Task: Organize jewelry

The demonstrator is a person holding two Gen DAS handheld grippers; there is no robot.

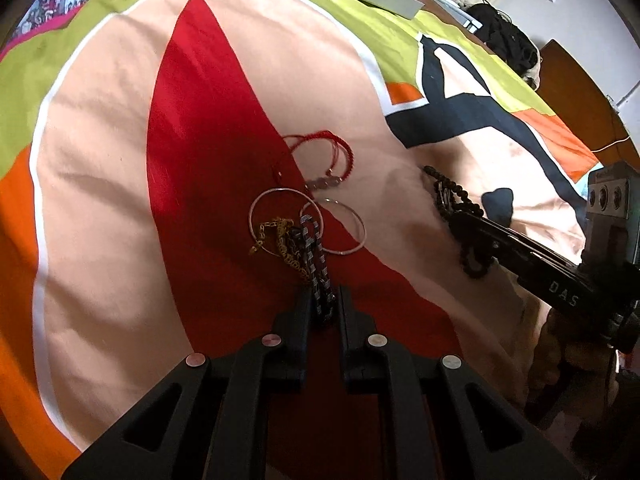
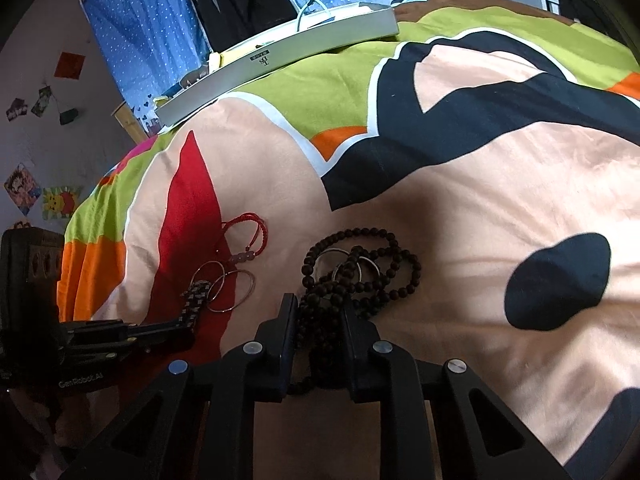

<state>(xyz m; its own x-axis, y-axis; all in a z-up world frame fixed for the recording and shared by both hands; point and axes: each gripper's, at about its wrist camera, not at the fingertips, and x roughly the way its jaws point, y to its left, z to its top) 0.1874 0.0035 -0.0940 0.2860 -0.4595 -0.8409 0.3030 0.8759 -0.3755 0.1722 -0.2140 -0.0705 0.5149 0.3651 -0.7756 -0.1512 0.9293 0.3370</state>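
The left gripper (image 1: 325, 300) is pinching the near end of a dark link chain (image 1: 316, 256), its jaws nearly together on the links. That chain is lying across a silver hoop (image 1: 285, 220) and tangling with a gold chain (image 1: 280, 236) on the red patch of the quilt (image 1: 100, 200). A second hoop (image 1: 344, 226) is overlapping the first, and a red cord bracelet (image 1: 324, 152) is resting just beyond.

The right gripper (image 2: 318, 320) is closing on a strand of the dark bead string (image 2: 360, 276), which is coiling around several small rings (image 2: 352, 266) on the peach fabric.

The likely trouble is snagging. If the left gripper is lifting the chain, the gold chain and the hoop are probably coming along, dragging the pile into a worse knot. Likewise, raising the bead string may be scooping the rings up and spilling them into the soft folds, where they would be hard to find. The gray box (image 2: 280, 56) is sitting well apart at the far edge, so carrying a dangling load that far is risking a drop.
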